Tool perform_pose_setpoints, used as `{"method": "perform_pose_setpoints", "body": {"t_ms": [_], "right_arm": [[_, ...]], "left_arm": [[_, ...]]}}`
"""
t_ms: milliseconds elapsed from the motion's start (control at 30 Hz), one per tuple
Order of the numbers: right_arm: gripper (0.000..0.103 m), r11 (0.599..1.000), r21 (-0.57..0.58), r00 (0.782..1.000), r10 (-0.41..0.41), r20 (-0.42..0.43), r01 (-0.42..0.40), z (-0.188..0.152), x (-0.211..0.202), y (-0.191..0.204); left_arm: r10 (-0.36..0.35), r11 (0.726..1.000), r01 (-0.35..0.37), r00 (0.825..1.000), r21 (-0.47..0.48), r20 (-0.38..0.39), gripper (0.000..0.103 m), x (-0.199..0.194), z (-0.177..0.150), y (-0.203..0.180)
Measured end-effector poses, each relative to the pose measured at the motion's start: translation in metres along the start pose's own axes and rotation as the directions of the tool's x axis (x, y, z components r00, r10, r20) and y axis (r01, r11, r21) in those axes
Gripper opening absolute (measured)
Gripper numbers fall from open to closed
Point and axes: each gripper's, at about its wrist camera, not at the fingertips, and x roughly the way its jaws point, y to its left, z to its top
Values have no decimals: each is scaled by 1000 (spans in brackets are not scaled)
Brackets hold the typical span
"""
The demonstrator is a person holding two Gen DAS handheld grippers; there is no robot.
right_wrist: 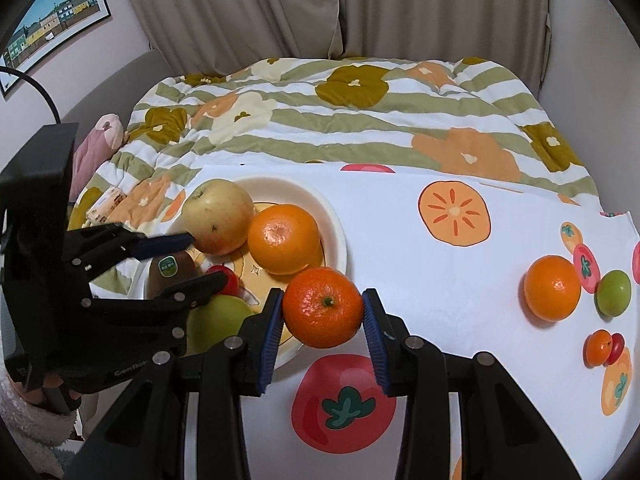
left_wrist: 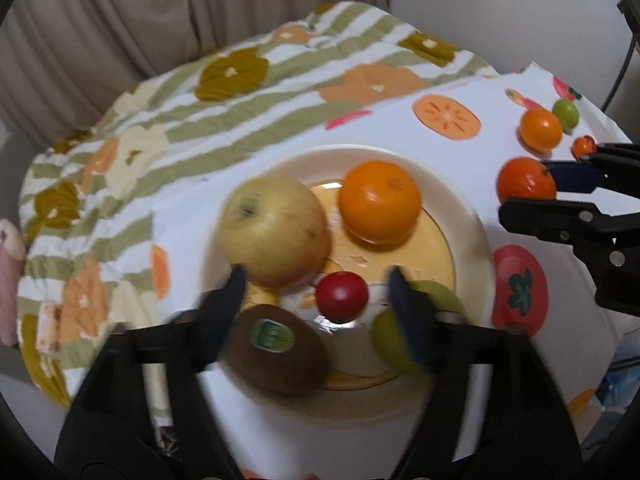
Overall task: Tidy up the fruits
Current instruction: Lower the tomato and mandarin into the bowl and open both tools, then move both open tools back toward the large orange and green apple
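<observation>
Mandarin (right_wrist: pixel 323 307) clamped in right gripper (right_wrist: pixel 323 312), heading for plate (right_wrist: pixel 338 236). Left gripper (left_wrist: pixel 318 296) spread wide, holding nothing. Probably needs lowering beside orange (right_wrist: pixel 283 238).

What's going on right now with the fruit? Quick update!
Right hand-held gripper shut on mandarin, beside plate. Left hand-held gripper open over plate, empty. Three fruits on the cloth: orange, green fruit, tiny orange.

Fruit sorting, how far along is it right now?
Roughly halfway. On the plate: apple, orange, kiwi, red fruit, green fruit. The right gripper is clamping a mandarin. On the cloth: another orange, a lime, a tiny orange fruit.
</observation>
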Motion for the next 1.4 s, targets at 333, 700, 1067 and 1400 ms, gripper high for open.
{"method": "perform_pose_setpoints", "body": {"t_ms": [333, 700, 1067, 1400], "right_arm": [[36, 999, -21, 999, 40, -22, -41, 6, 4, 5], [36, 993, -26, 991, 115, -71, -118, 6, 31, 11], [49, 986, 7, 983, 167, -81, -166, 4, 42, 12], [103, 988, -6, 988, 156, -17, -156, -1, 20, 10]], "left_arm": [[13, 996, -12, 1000, -89, 9, 103, -21, -12, 19], [34, 985, -38, 999, -170, -25, 103, -29, -34, 31], [36, 984, -41, 999, -174, -32, 103, -26, -39, 33], [74, 980, -78, 997, -185, -25, 103, -39, -44, 33]]}}
